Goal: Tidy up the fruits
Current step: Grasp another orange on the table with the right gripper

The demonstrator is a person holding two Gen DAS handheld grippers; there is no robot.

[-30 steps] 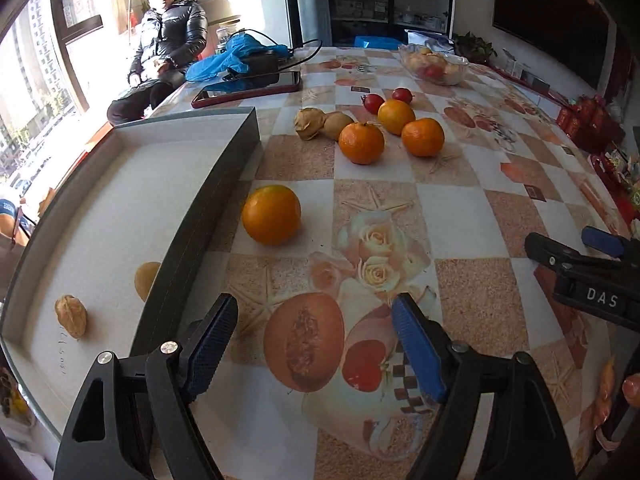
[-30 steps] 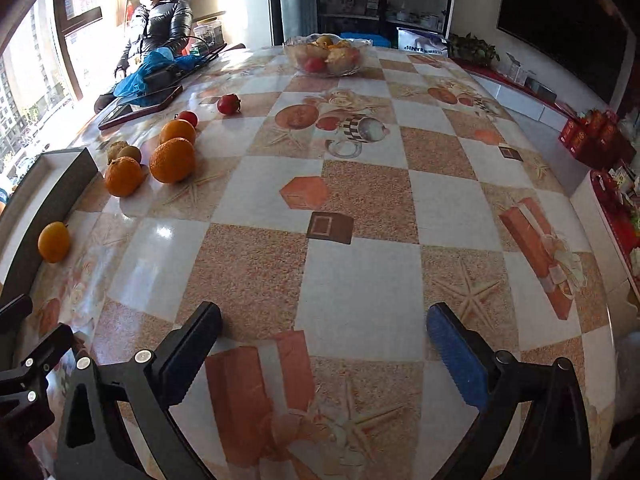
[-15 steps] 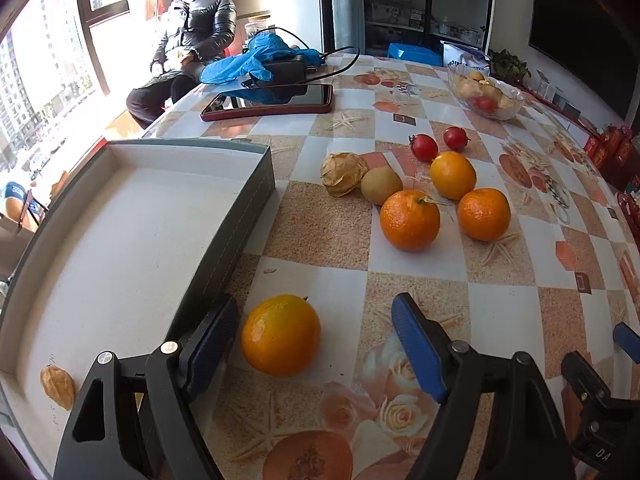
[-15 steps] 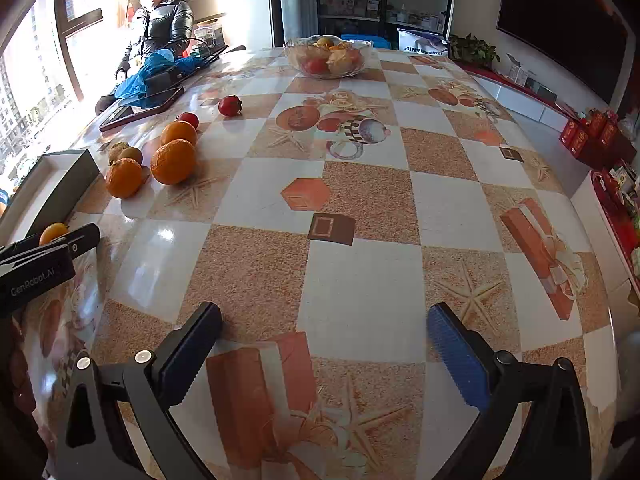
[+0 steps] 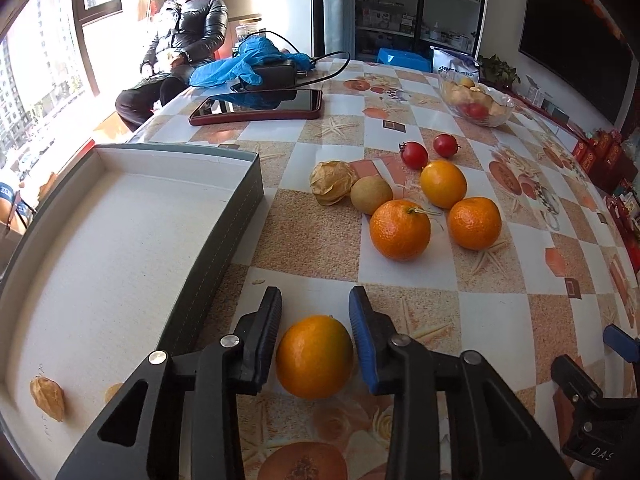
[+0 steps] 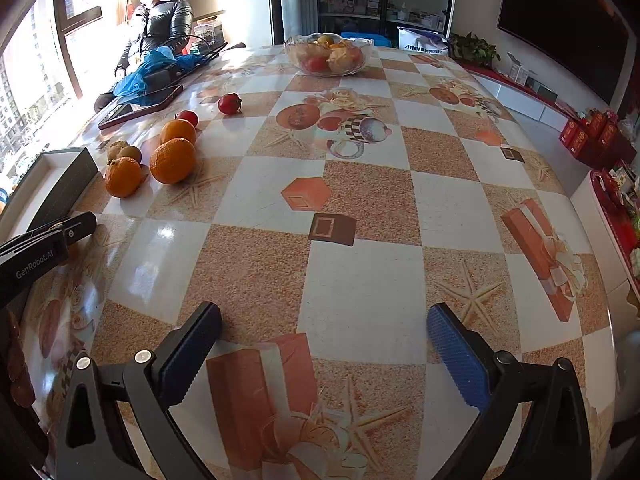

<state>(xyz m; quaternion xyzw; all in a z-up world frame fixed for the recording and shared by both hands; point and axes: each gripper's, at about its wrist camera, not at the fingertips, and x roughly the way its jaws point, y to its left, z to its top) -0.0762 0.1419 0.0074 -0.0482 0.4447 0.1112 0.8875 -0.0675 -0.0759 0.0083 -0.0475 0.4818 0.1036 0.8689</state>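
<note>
My left gripper [image 5: 314, 312] has its jaws closed in around a single orange [image 5: 314, 357] that rests on the table beside the grey box. The pads touch or nearly touch its sides. The shallow grey box [image 5: 224, 216] lies to the left and holds a husked physalis [image 5: 47, 397]. Further ahead lie three oranges [image 5: 400, 230], a kiwi [image 5: 371, 195], a physalis [image 5: 333, 181] and two red tomatoes [image 5: 414, 155]. My right gripper [image 6: 324, 338] is open and empty above bare tablecloth, well right of the fruit group [image 6: 173, 160].
A glass fruit bowl [image 6: 328, 54] stands at the table's far end. A phone in a red case [image 5: 258, 106], a blue cloth [image 5: 244, 66] and a cabled device lie far left. A person [image 5: 180, 40] sits beyond the table. The table edge [image 6: 600, 280] runs on the right.
My left gripper moved forward over the single orange and its jaws closed in from wide open to the orange's sides. My right gripper stayed still and open.
</note>
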